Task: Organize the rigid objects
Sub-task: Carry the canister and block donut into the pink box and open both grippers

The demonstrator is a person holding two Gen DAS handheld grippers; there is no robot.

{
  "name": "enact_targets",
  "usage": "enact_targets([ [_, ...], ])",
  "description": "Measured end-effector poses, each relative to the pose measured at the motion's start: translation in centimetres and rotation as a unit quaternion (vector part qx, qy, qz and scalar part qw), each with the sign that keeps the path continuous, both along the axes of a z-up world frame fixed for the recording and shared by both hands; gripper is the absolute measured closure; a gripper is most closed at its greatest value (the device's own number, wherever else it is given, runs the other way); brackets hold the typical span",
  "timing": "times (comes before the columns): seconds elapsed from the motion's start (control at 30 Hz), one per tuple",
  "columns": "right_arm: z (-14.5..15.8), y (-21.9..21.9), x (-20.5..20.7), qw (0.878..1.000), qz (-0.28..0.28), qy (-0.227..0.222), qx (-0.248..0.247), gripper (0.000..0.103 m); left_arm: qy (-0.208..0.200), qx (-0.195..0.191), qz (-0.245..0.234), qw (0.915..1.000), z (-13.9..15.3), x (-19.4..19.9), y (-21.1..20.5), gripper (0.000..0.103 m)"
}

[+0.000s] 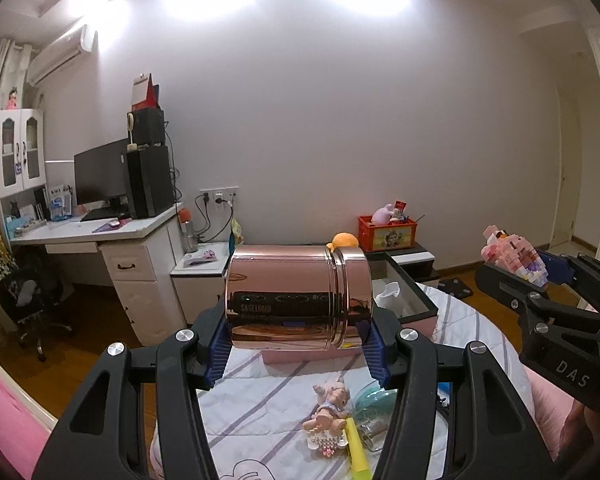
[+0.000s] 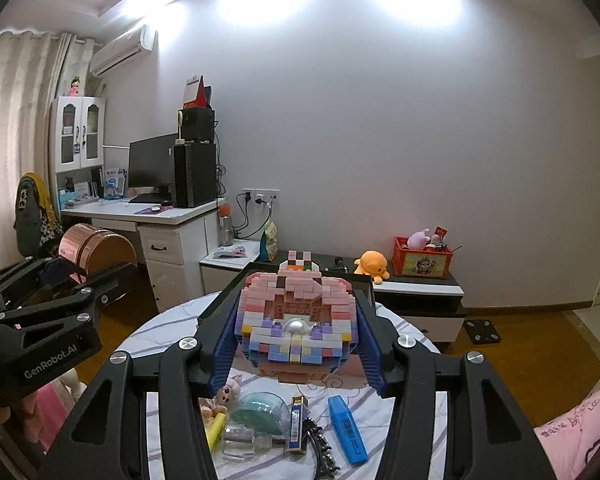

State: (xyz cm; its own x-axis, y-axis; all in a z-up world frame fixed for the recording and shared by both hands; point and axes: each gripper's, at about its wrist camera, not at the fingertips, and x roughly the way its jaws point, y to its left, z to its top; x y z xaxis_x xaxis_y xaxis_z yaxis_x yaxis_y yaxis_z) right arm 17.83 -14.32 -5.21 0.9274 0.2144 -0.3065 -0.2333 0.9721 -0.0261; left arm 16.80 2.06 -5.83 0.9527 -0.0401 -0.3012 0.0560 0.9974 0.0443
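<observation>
My left gripper (image 1: 298, 354) is shut on a shiny rose-gold metal canister (image 1: 298, 298), held on its side above the round table; the canister also shows in the right wrist view (image 2: 96, 250). My right gripper (image 2: 296, 360) is shut on a pink block-built figure (image 2: 296, 320), held above the table; the figure shows at the right of the left wrist view (image 1: 514, 258). On the striped tablecloth (image 2: 168, 332) below lie a small doll (image 1: 330, 408), a yellow highlighter (image 1: 358, 452), a blue highlighter (image 2: 348, 430), a lighter (image 2: 298, 424) and a clear glass piece (image 2: 244, 438).
A pink box with a dark glass-sided case (image 1: 404, 292) stands at the table's far side. Behind are a white desk (image 2: 160, 216) with monitor and computer tower, a low cabinet with an orange plush (image 2: 372, 264) and a red crate (image 2: 422, 258). Wood floor surrounds the table.
</observation>
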Motion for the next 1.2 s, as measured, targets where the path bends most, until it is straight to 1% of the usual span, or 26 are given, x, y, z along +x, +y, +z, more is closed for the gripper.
enact_targets([
  [0.2, -0.6, 0.0, 1.3, 1.0, 0.003, 0.008, -0.003, 0.049, 0.005, 0.009, 0.007, 0.9999, -0.3, 1.7, 0.0, 0.047],
  [0.3, -0.9, -0.1, 2.9, 1.0, 0.003, 0.014, -0.005, 0.049, 0.013, 0.016, 0.007, 0.9998, -0.8, 3.6, -0.1, 0.047],
  [0.4, -1.3, -0.1, 5.2, 1.0, 0.002, 0.025, -0.012, 0.049, 0.031, 0.021, 0.002, 0.9993, -1.5, 6.6, 0.0, 0.047],
  [0.47, -1.9, 0.0, 7.3, 0.999, 0.003, 0.039, -0.018, 0.049, 0.048, 0.018, -0.003, 0.9987, -2.2, 9.0, 0.2, 0.047],
  [0.57, -3.1, 0.0, 10.8, 0.997, 0.007, 0.069, -0.023, 0.049, 0.084, 0.014, -0.016, 0.9962, -3.7, 13.1, 0.1, 0.047],
  [0.67, -4.6, 0.2, 14.5, 0.995, 0.007, 0.1, -0.03, 0.049, 0.125, 0.012, -0.029, 0.9917, -5.7, 17.4, -0.3, 0.047],
  [0.73, -5.8, 0.5, 17.0, 0.992, 0.007, 0.12, -0.034, 0.049, 0.152, 0.021, -0.032, 0.9876, -7.1, 20.2, -0.9, 0.047],
  [0.77, -6.5, 0.6, 18.3, 0.99, 0.006, 0.131, -0.042, 0.049, 0.16, 0.026, -0.032, 0.9862, -7.7, 21.1, -1.2, 0.047],
  [0.83, -7.5, 0.6, 20.1, 0.987, 0.009, 0.152, -0.041, 0.049, 0.181, 0.035, -0.034, 0.9823, -9.1, 23.3, -1.8, 0.047],
  [0.87, -8.4, 0.8, 21.4, 0.985, 0.009, 0.169, -0.046, 0.049, 0.188, 0.034, -0.037, 0.9808, -9.7, 24.0, -2.0, 0.047],
  [0.93, -9.3, 0.9, 22.6, 0.982, 0.012, 0.182, -0.045, 0.049, 0.2, 0.043, -0.034, 0.9782, -10.9, 25.2, -2.4, 0.047],
  [1.03, -10.5, 1.2, 23.6, 0.979, 0.014, 0.198, -0.053, 0.049, 0.215, 0.044, -0.035, 0.9749, -12.0, 26.2, -2.5, 0.047],
  [1.1, -11.0, 1.3, 23.9, 0.977, 0.02, 0.207, -0.056, 0.049, 0.217, 0.051, -0.031, 0.9743, -12.5, 26.4, -2.7, 0.046],
  [1.13, -11.2, 1.4, 23.9, 0.976, 0.025, 0.21, -0.052, 0.049, 0.214, 0.051, -0.032, 0.9749, -12.5, 26.5, -2.8, 0.045],
  [1.17, -11.2, 1.5, 23.9, 0.977, 0.026, 0.207, -0.051, 0.049, 0.215, 0.049, -0.032, 0.975, -12.4, 26.5, -2.7, 0.04],
  [1.2, -11.4, 1.5, 23.7, 0.976, 0.025, 0.209, -0.055, 0.048, 0.212, 0.048, -0.028, 0.9756, -12.3, 26.4, -2.7, 0.038],
])
